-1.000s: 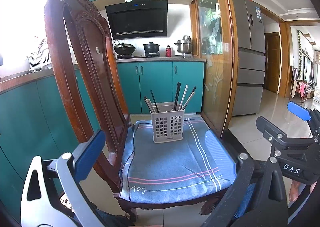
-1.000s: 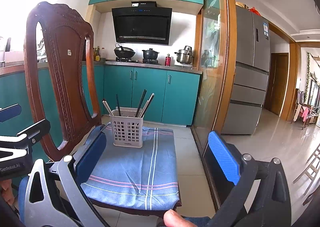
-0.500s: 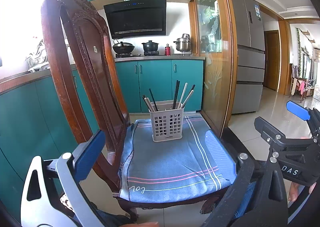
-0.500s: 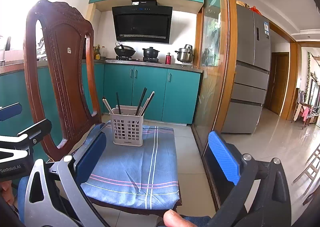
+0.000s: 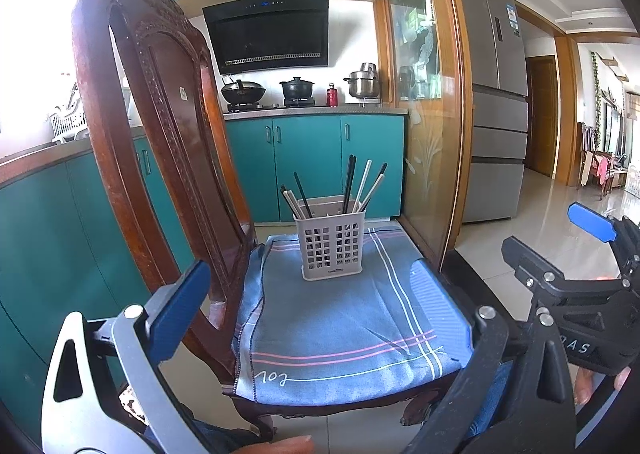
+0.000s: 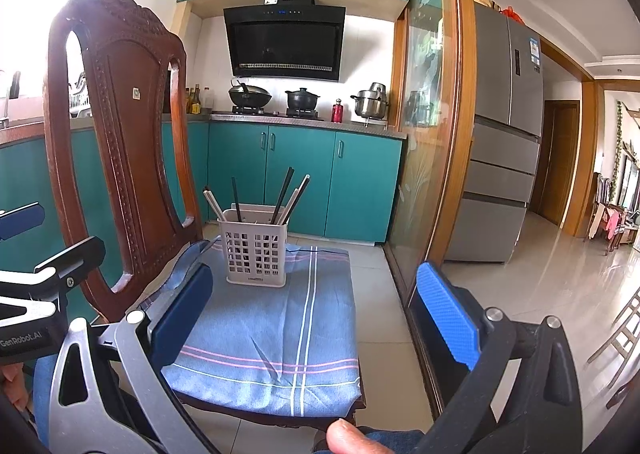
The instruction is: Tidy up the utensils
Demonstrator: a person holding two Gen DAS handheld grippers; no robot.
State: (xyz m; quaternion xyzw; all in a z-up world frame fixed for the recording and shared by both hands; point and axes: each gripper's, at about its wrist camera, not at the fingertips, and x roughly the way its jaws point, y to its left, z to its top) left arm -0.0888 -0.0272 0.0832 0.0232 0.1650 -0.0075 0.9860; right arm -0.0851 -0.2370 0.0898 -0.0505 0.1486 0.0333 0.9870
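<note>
A white perforated utensil basket [image 5: 331, 247] stands on a blue striped cloth [image 5: 340, 334] on a wooden chair seat; it also shows in the right wrist view [image 6: 255, 254]. Several black and white chopsticks [image 5: 356, 186] stand upright in the basket, also in the right wrist view [image 6: 286, 196]. My left gripper [image 5: 320, 318] is open and empty, held in front of the chair's near edge. My right gripper [image 6: 316, 306] is open and empty, to the right of the left one. Both stay well short of the basket.
The carved wooden chair back [image 5: 160, 126] rises at the left. A glass sliding door with a wooden frame [image 5: 432, 114] stands right of the chair. Teal kitchen cabinets [image 5: 312, 166] and a stove with pots are behind. A grey fridge [image 5: 496, 114] stands at the right.
Both views have shifted only slightly; the basket and chopsticks stay in place and both grippers remain open.
</note>
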